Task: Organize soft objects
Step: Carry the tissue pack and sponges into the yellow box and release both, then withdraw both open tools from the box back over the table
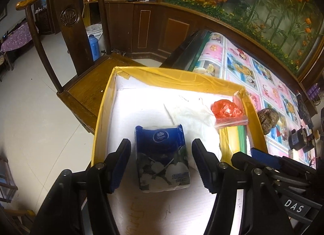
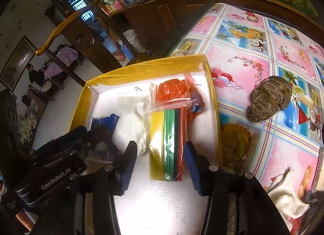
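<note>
A white box with a yellow taped rim (image 1: 162,73) (image 2: 145,62) stands on the table's left edge. Inside lie a blue tissue pack (image 1: 162,154) (image 2: 105,121), a white soft cloth (image 1: 194,119) (image 2: 131,125), a red crumpled bag (image 1: 225,109) (image 2: 172,90), and a clear bag of coloured sheets (image 2: 168,145) (image 1: 241,133). My left gripper (image 1: 161,166) is open, its fingers on either side of the tissue pack without touching it. My right gripper (image 2: 161,166) is open astride the bag of coloured sheets. A brown knitted bundle (image 2: 269,98) (image 1: 268,119) lies on the tablecloth outside the box.
The table carries a pink and blue patterned cloth (image 2: 263,52). A white cloth (image 2: 287,196) lies near its front right. A wooden chair (image 1: 85,73) stands left of the box. A dark cabinet and floral panel (image 1: 243,2) run behind. Dark gadgets (image 1: 299,139) sit at the table's right.
</note>
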Demonstrator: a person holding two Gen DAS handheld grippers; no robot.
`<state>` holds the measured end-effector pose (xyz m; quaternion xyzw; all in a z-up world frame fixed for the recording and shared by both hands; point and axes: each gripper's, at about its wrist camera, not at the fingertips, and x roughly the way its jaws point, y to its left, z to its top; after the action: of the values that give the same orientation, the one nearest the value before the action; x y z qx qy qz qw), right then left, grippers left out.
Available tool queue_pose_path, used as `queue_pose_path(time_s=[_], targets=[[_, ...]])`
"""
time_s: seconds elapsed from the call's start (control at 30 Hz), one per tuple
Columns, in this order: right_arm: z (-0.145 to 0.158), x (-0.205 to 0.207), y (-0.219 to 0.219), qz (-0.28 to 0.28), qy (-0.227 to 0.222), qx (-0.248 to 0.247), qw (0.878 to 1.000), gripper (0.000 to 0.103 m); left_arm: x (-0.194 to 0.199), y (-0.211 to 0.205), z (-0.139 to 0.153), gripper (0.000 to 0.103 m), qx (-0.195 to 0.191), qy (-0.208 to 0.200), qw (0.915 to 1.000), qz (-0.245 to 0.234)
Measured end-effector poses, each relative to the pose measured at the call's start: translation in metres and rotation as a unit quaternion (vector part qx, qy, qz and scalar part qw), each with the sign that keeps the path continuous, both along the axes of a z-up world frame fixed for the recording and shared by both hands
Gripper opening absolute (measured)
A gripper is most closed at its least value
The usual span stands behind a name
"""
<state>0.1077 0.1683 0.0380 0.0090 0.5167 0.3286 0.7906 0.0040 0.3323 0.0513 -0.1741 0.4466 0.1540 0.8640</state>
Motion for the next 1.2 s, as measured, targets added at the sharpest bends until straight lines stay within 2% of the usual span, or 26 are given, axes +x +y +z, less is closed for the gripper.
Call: queue_pose_path(time_s=[0.23, 0.37, 0.6, 0.73, 0.83, 0.93, 1.07, 1.2], targets=[[0.019, -0.017, -0.031, 0.017, 0.007, 0.065, 0.998, 0.055, -0.022, -0.015, 0.019, 0.062, -0.008, -0.039, 0.9991, -0.015], [0.023, -0.031, -0.055, 0.021, 0.014, 0.096, 0.995, 0.055, -0.037, -0.040, 0.027, 0.064, -0.005, -0.067, 0.9971, -0.035], [0.022, -0.051, -0.104, 0.028, 0.018, 0.133, 0.990, 0.055, -0.052, -0.095, 0.032, 0.065, 0.014, -0.093, 0.9928, -0.073], [0.025, -0.058, -0.151, 0.019, 0.008, 0.155, 0.988, 0.055, -0.054, -0.129, 0.036, 0.065, 0.024, -0.101, 0.9898, -0.099], [0.031, -0.064, -0.214, -0.019, -0.019, 0.170, 0.985, 0.055, -0.057, -0.161, 0.040, 0.065, 0.030, -0.109, 0.9854, -0.127], [0.036, -0.068, -0.277, -0.078, -0.064, 0.155, 0.983, 0.055, -0.063, -0.200, 0.040, 0.066, 0.036, -0.127, 0.9766, -0.170], [0.035, -0.072, -0.362, -0.187, -0.136, 0.075, 0.970, 0.055, -0.069, -0.252, 0.029, 0.069, 0.028, -0.135, 0.9615, -0.238], [0.020, -0.068, -0.417, -0.254, -0.152, 0.012, 0.955, 0.054, -0.071, -0.294, 0.007, 0.069, 0.028, -0.117, 0.9477, -0.295]])
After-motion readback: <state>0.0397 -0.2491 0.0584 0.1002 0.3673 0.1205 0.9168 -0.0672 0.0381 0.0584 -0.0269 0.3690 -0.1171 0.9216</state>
